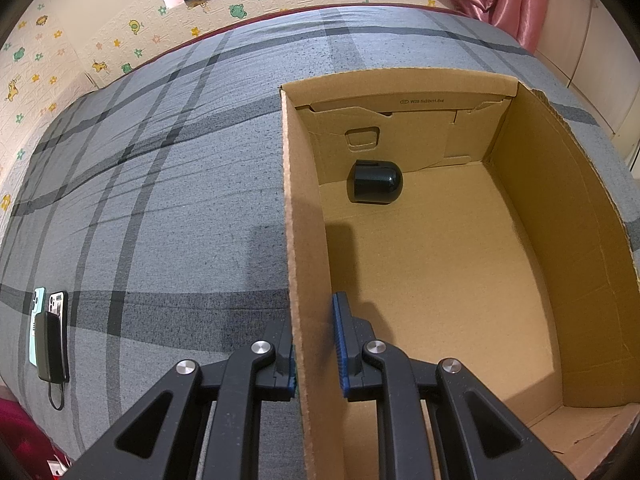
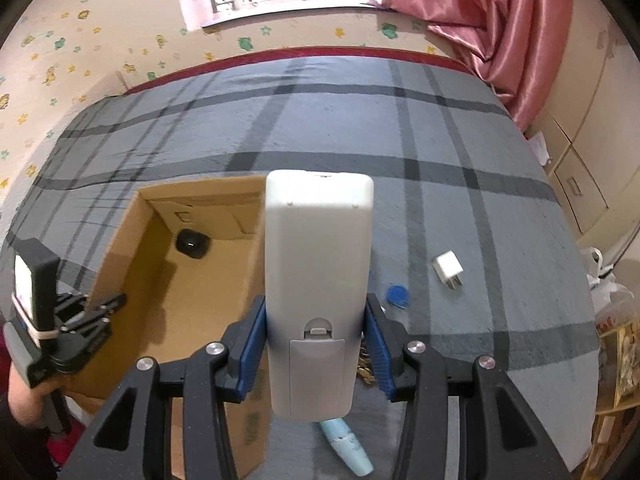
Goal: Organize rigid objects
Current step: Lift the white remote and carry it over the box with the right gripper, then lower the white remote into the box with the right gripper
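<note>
Clamped in right gripper (image 2: pixel 316 344): grey remote (image 2: pixel 318 280), back up, pointing away. Left gripper (image 1: pixel 316 356) straddling cardboard box (image 1: pixel 298 240) wall, contact unclear; "W29.5x22x11.5x4" printed inside.
</note>
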Action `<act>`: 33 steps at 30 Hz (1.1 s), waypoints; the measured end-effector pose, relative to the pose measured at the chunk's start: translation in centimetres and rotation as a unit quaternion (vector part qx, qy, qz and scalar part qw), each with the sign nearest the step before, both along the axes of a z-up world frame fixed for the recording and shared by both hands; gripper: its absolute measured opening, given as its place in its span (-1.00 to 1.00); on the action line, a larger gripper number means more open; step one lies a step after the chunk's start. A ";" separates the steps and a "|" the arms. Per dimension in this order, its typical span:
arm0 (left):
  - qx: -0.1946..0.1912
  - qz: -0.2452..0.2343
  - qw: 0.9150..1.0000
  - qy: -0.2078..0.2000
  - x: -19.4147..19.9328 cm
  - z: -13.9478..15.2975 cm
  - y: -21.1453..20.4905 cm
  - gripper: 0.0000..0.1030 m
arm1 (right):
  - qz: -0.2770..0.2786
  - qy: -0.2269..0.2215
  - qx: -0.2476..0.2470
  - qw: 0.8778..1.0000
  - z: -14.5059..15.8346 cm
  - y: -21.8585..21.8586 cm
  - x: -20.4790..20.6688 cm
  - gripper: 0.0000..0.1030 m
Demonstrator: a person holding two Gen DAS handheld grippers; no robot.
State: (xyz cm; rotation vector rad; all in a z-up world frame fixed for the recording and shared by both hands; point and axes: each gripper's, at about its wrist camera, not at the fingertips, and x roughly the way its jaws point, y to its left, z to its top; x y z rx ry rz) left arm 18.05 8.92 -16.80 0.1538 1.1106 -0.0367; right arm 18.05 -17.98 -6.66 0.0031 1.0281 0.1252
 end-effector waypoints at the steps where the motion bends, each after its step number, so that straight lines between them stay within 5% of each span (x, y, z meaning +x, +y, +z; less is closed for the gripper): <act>1: 0.000 0.000 1.000 0.000 0.0 0.0 0.0 -0.71 | 0.004 -0.002 0.000 1.000 0.2 0.4 0.1 -0.04; 17: -0.005 0.001 1.000 0.000 -0.1 0.0 0.0 -0.70 | 0.084 0.013 0.016 0.996 -0.5 8.9 1.4 -0.04; 33: -0.008 0.001 1.000 0.001 0.0 0.1 0.1 -0.70 | 0.113 0.105 0.025 0.988 -7.9 13.9 4.5 -0.04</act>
